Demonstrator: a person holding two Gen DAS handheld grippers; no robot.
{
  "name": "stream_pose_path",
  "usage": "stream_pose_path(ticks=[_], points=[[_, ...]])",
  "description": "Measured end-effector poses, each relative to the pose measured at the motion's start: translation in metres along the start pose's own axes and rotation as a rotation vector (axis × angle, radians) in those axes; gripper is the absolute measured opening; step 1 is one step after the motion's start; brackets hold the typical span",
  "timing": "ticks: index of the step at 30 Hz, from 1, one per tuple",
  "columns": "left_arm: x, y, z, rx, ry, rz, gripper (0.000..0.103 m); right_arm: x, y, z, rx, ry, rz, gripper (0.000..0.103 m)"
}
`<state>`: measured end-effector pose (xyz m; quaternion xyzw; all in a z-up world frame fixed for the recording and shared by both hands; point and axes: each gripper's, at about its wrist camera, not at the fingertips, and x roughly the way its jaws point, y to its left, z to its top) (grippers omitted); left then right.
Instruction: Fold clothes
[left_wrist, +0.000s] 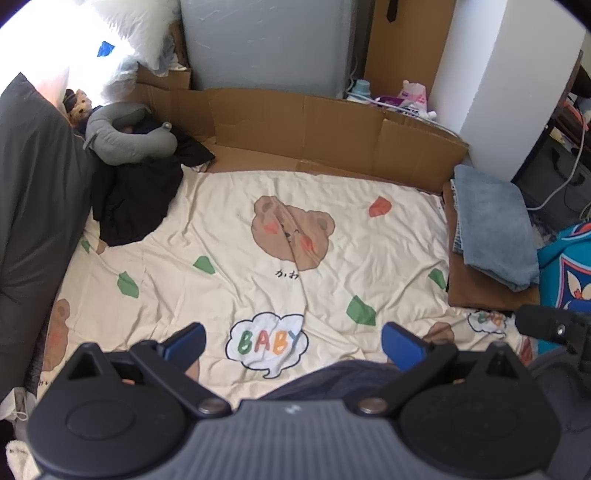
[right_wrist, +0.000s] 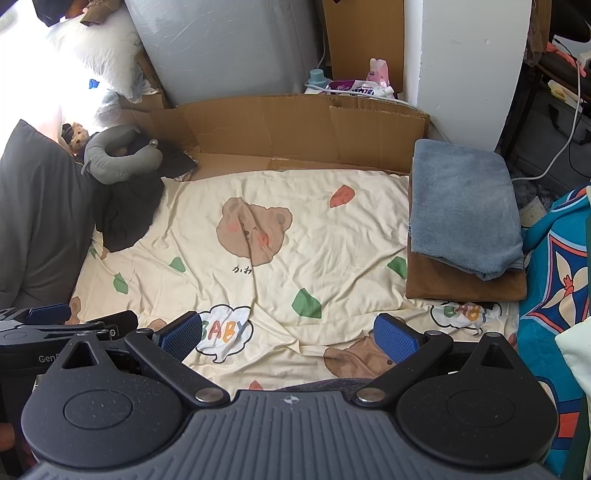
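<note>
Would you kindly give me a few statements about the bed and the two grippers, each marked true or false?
1. The left gripper is open and holds nothing. True.
2. The folded blue towel lies on top of a folded brown garment. True.
3. The black clothes are neatly folded at the right edge of the bed. False: they lie in a rumpled heap at the left, below the grey neck pillow.
4. The right gripper is shut on the bear-print sheet. False: its fingers stand apart, holding nothing.
</note>
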<state>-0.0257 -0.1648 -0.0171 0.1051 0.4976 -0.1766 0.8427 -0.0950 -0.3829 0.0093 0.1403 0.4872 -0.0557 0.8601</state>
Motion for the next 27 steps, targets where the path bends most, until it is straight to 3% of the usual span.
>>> stream_pose_path(ticks=[27], points=[[-0.0017,-0.0056,-0.0022,0.023,-0.018,0.029,0.096,0.0009,0.0013,-0.0003,-0.002,0.002,0.004,0.102]])
